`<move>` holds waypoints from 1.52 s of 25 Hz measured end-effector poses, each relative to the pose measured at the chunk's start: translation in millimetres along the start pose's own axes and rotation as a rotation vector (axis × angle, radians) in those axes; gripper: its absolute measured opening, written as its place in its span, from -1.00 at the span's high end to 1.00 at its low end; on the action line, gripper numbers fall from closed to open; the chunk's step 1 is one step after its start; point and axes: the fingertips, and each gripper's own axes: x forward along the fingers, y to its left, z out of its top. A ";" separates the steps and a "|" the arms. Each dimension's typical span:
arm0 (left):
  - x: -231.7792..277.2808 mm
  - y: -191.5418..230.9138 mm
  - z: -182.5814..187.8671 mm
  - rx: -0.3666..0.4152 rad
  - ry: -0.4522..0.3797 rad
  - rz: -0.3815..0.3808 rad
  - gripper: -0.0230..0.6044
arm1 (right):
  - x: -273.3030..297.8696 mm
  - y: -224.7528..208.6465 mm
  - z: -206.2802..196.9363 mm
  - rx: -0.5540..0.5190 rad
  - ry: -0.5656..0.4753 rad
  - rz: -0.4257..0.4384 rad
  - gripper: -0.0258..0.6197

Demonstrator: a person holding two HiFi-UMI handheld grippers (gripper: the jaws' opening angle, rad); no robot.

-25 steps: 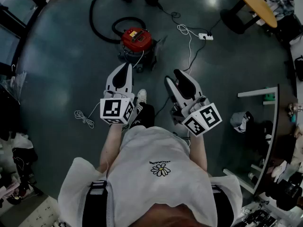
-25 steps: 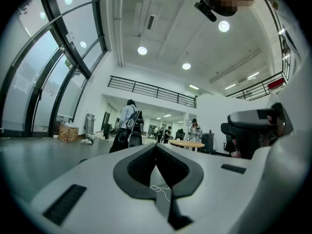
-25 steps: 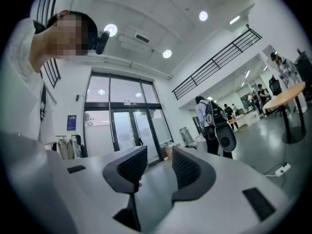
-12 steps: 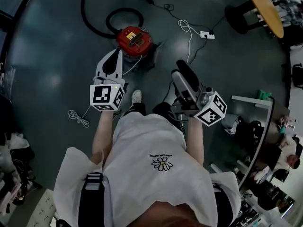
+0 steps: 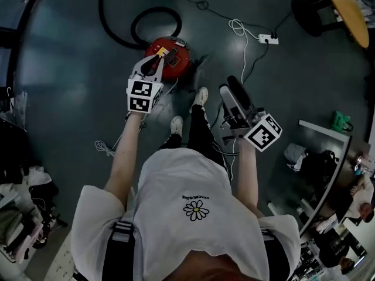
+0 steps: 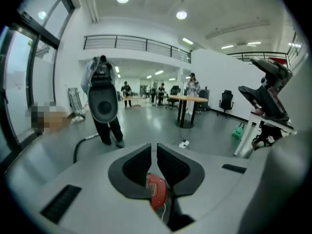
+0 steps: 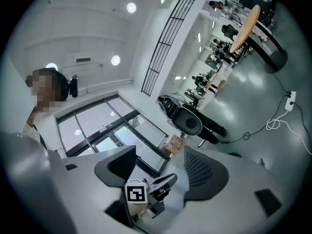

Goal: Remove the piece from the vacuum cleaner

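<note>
The red round vacuum cleaner (image 5: 173,57) stands on the dark floor, and a black hose (image 5: 126,31) loops away behind it. My left gripper (image 5: 156,58) reaches out over its left top. Its jaws are shut with nothing between them, and in the left gripper view (image 6: 154,149) the red vacuum cleaner (image 6: 157,191) shows below them. My right gripper (image 5: 234,89) hangs to the right of the vacuum cleaner, apart from it. Its jaws (image 7: 158,155) are opening wide and nothing is between them.
A white power strip (image 5: 268,38) with a white cable lies beyond the vacuum cleaner. A coiled white cord (image 5: 104,148) lies at the left. The person's feet (image 5: 201,95) stand just behind the vacuum cleaner. A round table (image 5: 351,4) and a white frame (image 5: 328,157) are on the right.
The person has stepped closer to the vacuum cleaner. My left gripper has gone forward until it is over the red body. My right gripper has stayed off to the right.
</note>
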 end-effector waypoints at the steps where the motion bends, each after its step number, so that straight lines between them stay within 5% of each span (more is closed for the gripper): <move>1: 24.6 -1.1 -20.0 0.007 0.070 -0.020 0.87 | 4.9 -23.2 -2.2 0.001 0.028 -0.022 0.00; 5: 122.7 -6.9 -126.8 0.121 0.392 -0.125 0.86 | 30.1 -149.3 -36.1 0.005 0.175 -0.149 0.00; 8: 179.5 -21.4 -204.8 0.072 0.630 -0.178 0.87 | 39.4 -264.5 -80.3 0.137 0.272 -0.297 0.00; 11: 221.2 -37.2 -257.9 0.037 0.766 -0.207 0.91 | 51.4 -359.7 -115.7 0.232 0.307 -0.440 0.00; 15: 257.4 -38.0 -304.4 0.112 0.889 -0.205 0.91 | 65.5 -451.0 -148.6 0.287 0.373 -0.603 0.01; 23: 270.8 -37.5 -318.6 0.123 0.898 -0.216 0.91 | 80.3 -551.7 -201.7 0.263 0.614 -0.815 0.01; 28: 266.6 -32.4 -323.6 0.145 0.970 -0.256 0.91 | 101.1 -562.9 -241.0 0.366 0.691 -0.820 0.01; 29: 265.9 -32.6 -323.5 0.123 0.986 -0.261 0.91 | 100.7 -562.4 -249.1 0.401 0.701 -0.818 0.06; 32: 269.7 -38.3 -320.4 0.125 0.993 -0.255 0.91 | 87.6 -568.1 -252.8 0.421 0.702 -0.861 0.71; 38: 269.1 -36.7 -320.1 0.128 0.956 -0.180 0.91 | 67.6 -569.8 -251.7 0.367 0.706 -0.846 0.80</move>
